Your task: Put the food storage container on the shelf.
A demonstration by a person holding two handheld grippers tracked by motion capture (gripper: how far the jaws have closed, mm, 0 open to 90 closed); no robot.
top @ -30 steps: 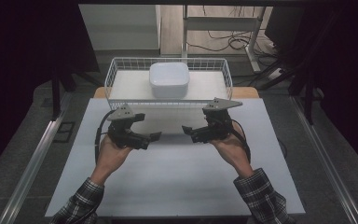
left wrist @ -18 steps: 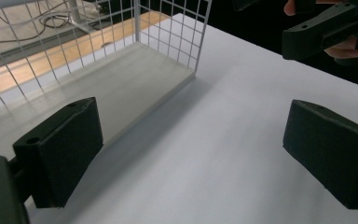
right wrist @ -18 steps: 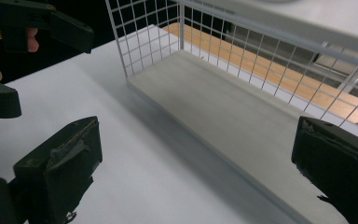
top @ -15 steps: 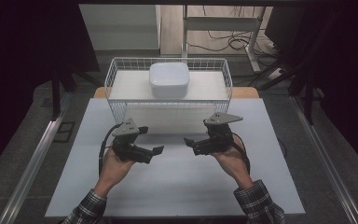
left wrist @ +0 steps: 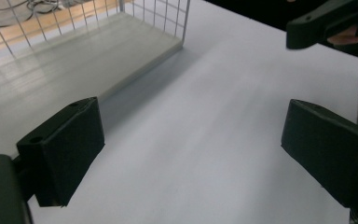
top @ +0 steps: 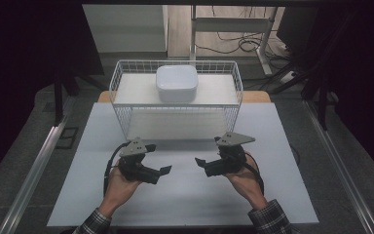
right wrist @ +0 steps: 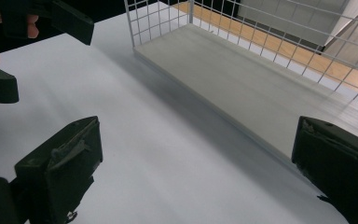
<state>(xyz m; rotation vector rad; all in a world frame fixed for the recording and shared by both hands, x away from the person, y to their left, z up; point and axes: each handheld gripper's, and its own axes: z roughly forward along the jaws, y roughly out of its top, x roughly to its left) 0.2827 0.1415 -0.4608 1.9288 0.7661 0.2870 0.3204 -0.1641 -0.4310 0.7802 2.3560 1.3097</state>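
Over the tabletop's (top: 185, 195) near half, from the high view, my left gripper (top: 163, 170) and right gripper (top: 198, 162) face each other, both apart from the wire basket (top: 126, 124) and its white container (top: 176, 83). Left gripper view: my fingers (left wrist: 63, 151) gape wide, holding nothing. Right gripper view: fingers (right wrist: 58, 165) equally wide, empty.

A white wire basket (top: 175, 105) stands at the far edge of the white table (top: 185, 195), midway between its far corners, with a pale board as its floor. A white, rounded, square-shaped container (top: 176, 83) sits upright on top, at the middle of its far rim.
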